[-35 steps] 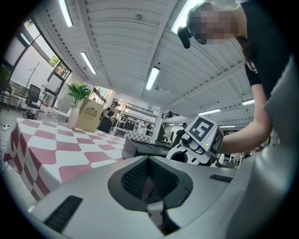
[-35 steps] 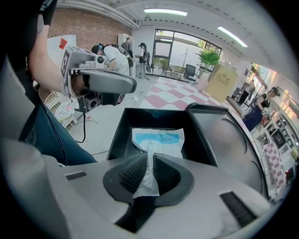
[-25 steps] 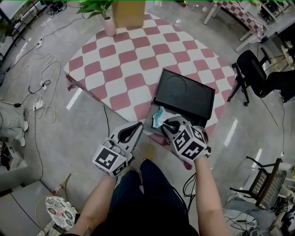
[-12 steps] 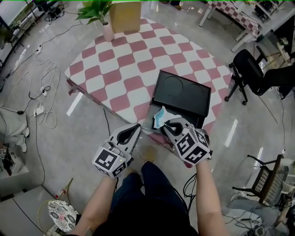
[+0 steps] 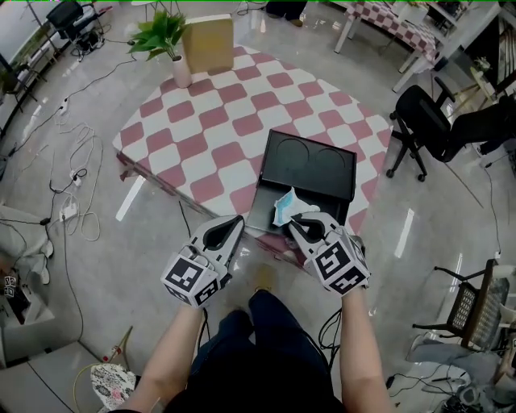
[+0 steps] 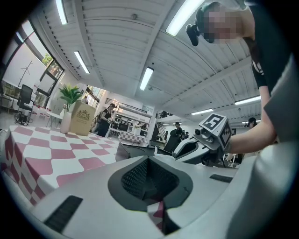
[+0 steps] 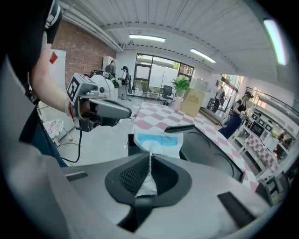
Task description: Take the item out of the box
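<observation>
A black box [image 5: 262, 211] with its lid [image 5: 312, 165] folded back sits at the near edge of the pink-and-white checkered table [image 5: 210, 129]. My right gripper [image 5: 300, 219] is shut on a white packet with a blue panel [image 5: 286, 206], held just above the box's front part. In the right gripper view the packet [image 7: 156, 142] sticks up from between the closed jaws of the gripper [image 7: 149, 163], with the box [image 7: 210, 151] behind it. My left gripper [image 5: 234, 223] hovers off the table's edge, left of the box, shut and empty [image 6: 149, 179].
A potted plant in a pink vase [image 5: 172, 48] and a tan carton [image 5: 208, 42] stand at the table's far side. A black office chair [image 5: 423, 121] is to the right. Cables [image 5: 72, 161] trail over the floor on the left. Another checkered table [image 5: 395, 16] stands beyond.
The head view has drifted, so the table sits higher in frame. The right gripper keeps its hold on the packet and has shifted slightly right. The left gripper has hardly moved.
</observation>
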The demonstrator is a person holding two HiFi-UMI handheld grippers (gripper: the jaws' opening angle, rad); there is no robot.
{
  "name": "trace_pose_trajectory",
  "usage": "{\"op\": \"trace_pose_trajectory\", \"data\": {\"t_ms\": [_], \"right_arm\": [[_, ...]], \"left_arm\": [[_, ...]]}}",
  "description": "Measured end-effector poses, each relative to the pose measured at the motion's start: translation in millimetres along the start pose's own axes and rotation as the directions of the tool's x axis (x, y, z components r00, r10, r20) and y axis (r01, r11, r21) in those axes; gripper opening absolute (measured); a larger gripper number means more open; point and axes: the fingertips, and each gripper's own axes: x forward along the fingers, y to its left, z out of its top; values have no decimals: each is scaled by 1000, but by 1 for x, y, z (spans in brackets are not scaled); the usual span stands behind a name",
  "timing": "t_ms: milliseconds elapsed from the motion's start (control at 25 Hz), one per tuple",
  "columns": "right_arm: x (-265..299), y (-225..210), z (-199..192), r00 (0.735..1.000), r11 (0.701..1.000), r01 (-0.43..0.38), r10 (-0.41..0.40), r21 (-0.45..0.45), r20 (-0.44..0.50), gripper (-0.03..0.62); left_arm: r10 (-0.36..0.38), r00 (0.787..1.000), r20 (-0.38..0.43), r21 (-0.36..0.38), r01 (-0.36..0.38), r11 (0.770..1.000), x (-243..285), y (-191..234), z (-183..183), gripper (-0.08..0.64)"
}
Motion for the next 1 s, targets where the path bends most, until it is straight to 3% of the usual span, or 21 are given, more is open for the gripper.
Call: {"op": "trace_pose_trajectory", "data": {"t_ms": [440, 1000], "right_arm": [[-41, -8, 5, 984, 983, 130, -144, 130, 108, 20], [-86, -11, 27, 933, 948, 175, -246, 265, 261, 20]], "left_arm": [[-43, 999, 11, 31, 42, 999, 4, -12, 20, 3], [-58, 998, 38, 57, 56, 997, 1, -20, 44, 3]]}}
